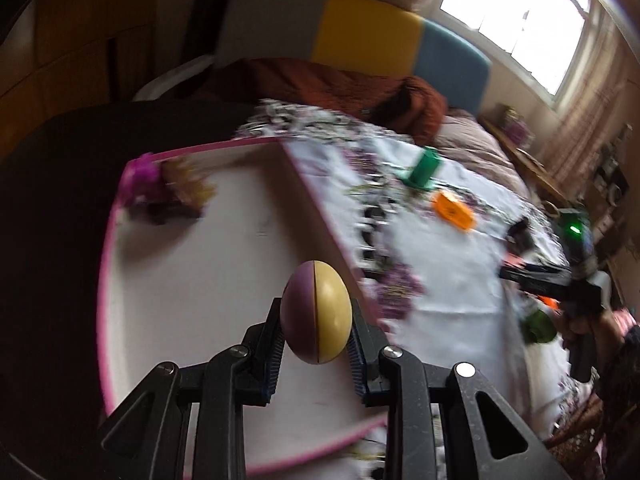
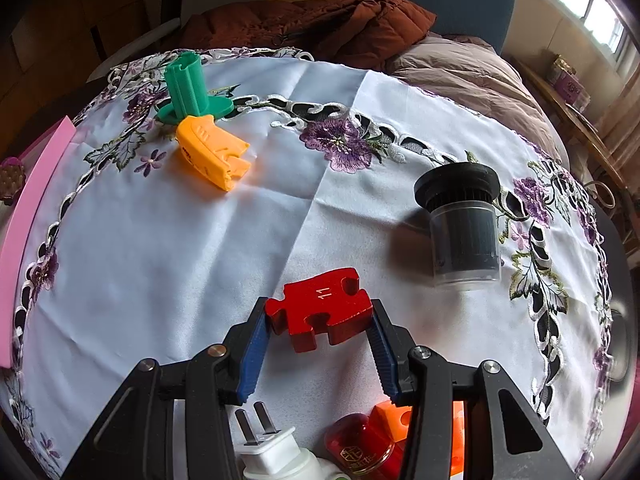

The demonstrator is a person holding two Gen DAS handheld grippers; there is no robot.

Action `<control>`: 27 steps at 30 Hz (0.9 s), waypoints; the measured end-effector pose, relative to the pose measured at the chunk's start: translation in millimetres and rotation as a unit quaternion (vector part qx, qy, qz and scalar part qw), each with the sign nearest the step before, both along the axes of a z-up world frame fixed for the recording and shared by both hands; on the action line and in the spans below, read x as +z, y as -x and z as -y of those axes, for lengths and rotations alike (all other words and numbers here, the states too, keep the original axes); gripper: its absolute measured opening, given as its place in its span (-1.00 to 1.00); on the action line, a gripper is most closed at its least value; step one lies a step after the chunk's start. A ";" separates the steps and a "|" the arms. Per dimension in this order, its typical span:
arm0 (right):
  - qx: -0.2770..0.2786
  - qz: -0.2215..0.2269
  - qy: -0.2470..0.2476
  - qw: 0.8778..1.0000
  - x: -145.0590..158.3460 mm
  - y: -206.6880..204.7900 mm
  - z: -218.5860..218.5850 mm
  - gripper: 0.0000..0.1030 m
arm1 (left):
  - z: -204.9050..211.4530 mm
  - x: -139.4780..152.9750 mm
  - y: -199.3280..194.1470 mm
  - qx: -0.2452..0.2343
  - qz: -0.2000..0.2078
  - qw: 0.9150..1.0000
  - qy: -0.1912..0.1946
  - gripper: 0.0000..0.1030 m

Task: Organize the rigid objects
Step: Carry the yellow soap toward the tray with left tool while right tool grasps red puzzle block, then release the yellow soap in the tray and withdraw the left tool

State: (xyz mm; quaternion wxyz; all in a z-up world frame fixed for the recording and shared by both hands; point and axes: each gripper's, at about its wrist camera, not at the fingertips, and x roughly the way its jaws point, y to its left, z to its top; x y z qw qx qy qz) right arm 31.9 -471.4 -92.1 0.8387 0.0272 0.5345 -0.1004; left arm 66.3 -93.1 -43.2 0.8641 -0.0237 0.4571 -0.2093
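Clamped in the left tool point(image 1: 316, 334), a purple-and-yellow egg point(image 1: 316, 312) hangs over the pink-rimmed tray point(image 1: 105, 256); the right tool point(image 2: 318, 342) grips a red puzzle piece point(image 2: 320, 310) at lower centre.

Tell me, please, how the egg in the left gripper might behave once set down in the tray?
The egg looks smooth, hard and rounded, so it would probably roll on the flat tray. Its glossy shell may slip in the left gripper.

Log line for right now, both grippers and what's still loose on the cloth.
left gripper: shut on egg, over pink-rimmed tray | right gripper: shut on red puzzle piece | loose: orange piece, green piece, black cylinder
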 end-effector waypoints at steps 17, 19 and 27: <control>0.000 0.000 0.000 1.000 0.0 0.6 0.7 -0.07 | -59.2 -39.0 -87.5 0.091 -0.014 0.993 -0.073 -0.19; -0.001 -0.001 -0.001 1.000 0.0 0.5 0.3 -0.07 | -64.2 -33.4 -84.5 0.096 -0.011 0.993 -0.063 -0.13; -0.001 -0.001 0.003 1.000 -0.6 -0.4 -0.2 -0.07 | -71.6 -16.3 -40.7 0.117 0.016 0.991 -0.061 -0.13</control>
